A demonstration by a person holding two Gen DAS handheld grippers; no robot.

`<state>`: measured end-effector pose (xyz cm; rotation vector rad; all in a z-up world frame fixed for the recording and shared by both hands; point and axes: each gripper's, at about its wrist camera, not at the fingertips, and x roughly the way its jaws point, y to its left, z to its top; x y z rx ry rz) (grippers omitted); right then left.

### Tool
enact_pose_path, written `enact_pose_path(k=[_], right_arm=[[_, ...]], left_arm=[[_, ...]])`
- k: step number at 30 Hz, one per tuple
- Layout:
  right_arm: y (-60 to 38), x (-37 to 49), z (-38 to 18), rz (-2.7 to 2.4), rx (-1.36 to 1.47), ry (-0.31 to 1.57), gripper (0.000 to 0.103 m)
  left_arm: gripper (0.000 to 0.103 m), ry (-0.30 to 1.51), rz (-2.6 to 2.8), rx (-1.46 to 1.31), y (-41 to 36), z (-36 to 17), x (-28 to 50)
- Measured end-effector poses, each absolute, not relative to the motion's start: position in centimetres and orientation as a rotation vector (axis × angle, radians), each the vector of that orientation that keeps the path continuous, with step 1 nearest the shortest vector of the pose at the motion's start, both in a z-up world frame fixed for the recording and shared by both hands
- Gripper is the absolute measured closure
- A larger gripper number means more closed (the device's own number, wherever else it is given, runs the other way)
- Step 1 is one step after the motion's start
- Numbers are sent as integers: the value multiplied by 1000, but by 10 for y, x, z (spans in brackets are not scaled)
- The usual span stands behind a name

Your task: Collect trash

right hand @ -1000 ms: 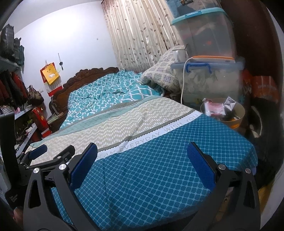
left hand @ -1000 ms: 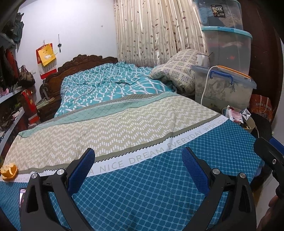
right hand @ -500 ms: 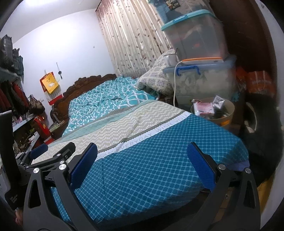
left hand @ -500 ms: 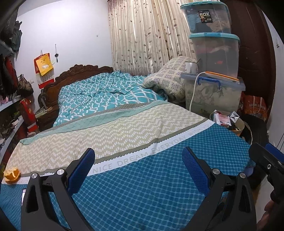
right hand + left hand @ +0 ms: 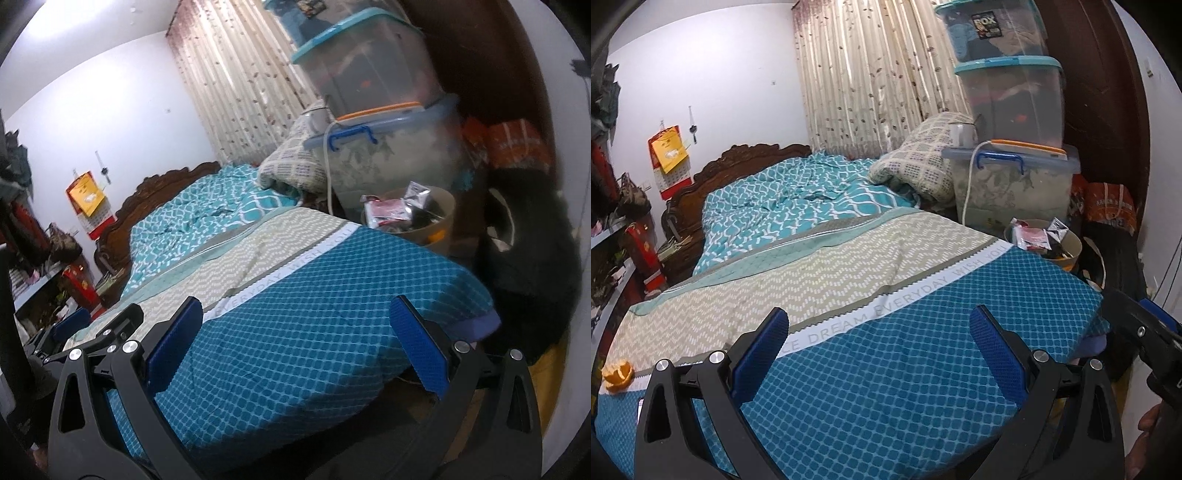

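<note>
Both the left tongs point(image 5: 877, 354) and right tongs point(image 5: 295, 341) gape wide, empty. Orange peel point(image 5: 617, 374) lies on the bed's point(image 5: 886, 387) near-left edge; approach low, straddle it before squeezing.

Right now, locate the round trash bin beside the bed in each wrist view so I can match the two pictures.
Left wrist: the trash bin sits right of centre, beyond the bed's right edge, below the stacked storage boxes.
Right wrist: the trash bin is upper right of centre, beside the bed's corner.
Shared landmark: the blue-handled storage box directly behind it.
</note>
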<state>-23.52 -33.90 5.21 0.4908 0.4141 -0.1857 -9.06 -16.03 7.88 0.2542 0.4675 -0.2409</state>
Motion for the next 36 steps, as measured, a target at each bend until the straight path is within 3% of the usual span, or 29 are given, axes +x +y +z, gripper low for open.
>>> enact_pose_path(k=[36], right_arm=[[-345, -238, 46, -201, 514, 442, 3]], left_arm=[[9, 539, -231, 260, -157, 66, -92]])
